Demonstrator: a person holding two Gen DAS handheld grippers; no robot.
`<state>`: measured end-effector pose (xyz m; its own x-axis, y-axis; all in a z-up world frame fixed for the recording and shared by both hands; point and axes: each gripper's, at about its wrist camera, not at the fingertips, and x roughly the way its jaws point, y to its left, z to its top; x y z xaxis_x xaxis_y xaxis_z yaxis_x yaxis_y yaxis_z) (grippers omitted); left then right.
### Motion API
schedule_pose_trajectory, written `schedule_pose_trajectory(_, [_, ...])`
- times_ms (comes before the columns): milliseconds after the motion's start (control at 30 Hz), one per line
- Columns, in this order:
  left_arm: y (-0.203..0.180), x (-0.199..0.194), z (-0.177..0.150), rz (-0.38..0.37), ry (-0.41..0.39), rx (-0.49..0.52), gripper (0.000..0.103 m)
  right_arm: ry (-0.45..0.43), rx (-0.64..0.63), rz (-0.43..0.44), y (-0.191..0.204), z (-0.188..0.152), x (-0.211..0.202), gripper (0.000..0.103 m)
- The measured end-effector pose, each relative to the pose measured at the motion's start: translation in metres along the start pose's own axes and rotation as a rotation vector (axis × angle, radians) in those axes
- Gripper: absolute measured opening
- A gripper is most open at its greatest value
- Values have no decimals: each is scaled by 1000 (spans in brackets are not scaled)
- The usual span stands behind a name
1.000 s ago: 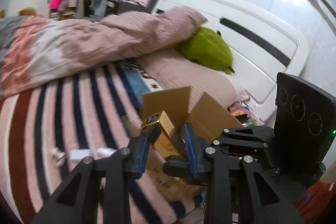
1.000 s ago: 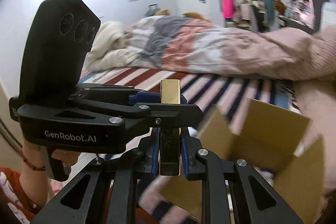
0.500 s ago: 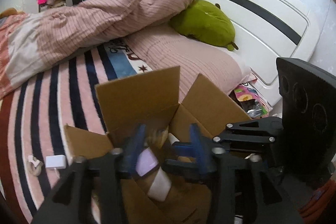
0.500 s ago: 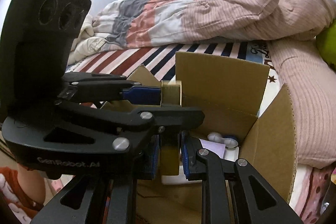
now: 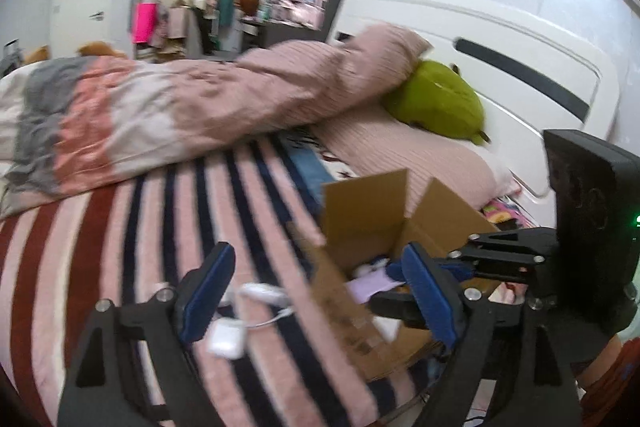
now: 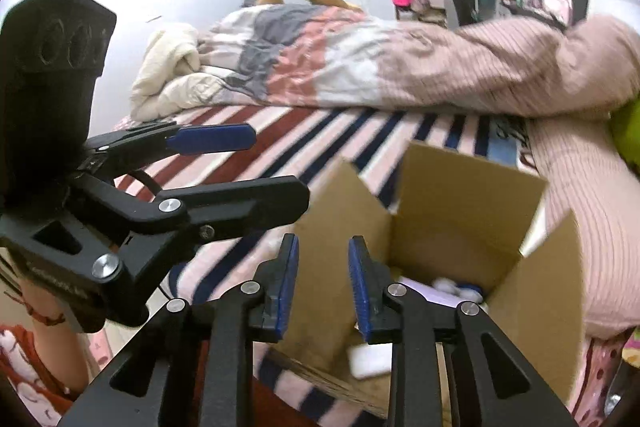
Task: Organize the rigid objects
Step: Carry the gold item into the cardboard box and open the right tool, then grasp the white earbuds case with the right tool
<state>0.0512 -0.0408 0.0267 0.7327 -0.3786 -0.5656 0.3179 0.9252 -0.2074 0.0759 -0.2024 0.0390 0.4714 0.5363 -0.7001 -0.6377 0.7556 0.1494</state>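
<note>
1. Bedroom all around: a bed with a striped sheet [image 5: 132,227] in pink, red and dark blue, a white headboard [image 5: 500,39] behind it, and shelves full of little things far at the back.
2. Left hand-held gripper [image 5: 316,291] has its blue pads spread wide with nothing between them; it hangs over the striped sheet at the near edge of the bed.
3. Right hand-held gripper [image 6: 322,283] has its blue pads a little apart and holds nothing; it sits just in front of the box's near flap.
4. Between the left pads, on the sheet, lie a small white charger block [image 5: 227,337] and a white cable [image 5: 262,297]; they look blurry.
5. Cardboard box [image 6: 472,227] stands open on the bed, just to the right of the charger block, with its flaps sticking up.
6. Inside the box are a light purple thing [image 5: 370,283] and some white things [image 6: 450,285]; a flat white piece [image 6: 370,357] lies low in the box; I cannot tell what they are.
7. Past the box is a pink pillow [image 5: 404,163] with a green plush toy [image 5: 438,107] on it; a big rumpled blanket [image 5: 160,115] in pink, grey and white lies across the bed.
</note>
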Motion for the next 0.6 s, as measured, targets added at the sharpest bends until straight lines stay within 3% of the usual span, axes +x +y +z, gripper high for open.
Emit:
schedule_pose_trajectory(200, [74, -43, -31, 149, -40, -95, 85, -23, -103, 34, 61, 19, 21, 34])
schedule_pose_trajectory(300, [108, -53, -49, 205, -35, -141, 86, 0, -155, 69, 90, 24, 43, 46])
schedule_pose_trajectory(467, [157, -52, -83, 247, -3, -214, 86, 120, -208, 92, 122, 16, 104, 53])
schedule_pose_trajectory(600, [178, -37, -104, 241, 33, -257, 86, 222, -142, 58, 115, -6, 151, 58])
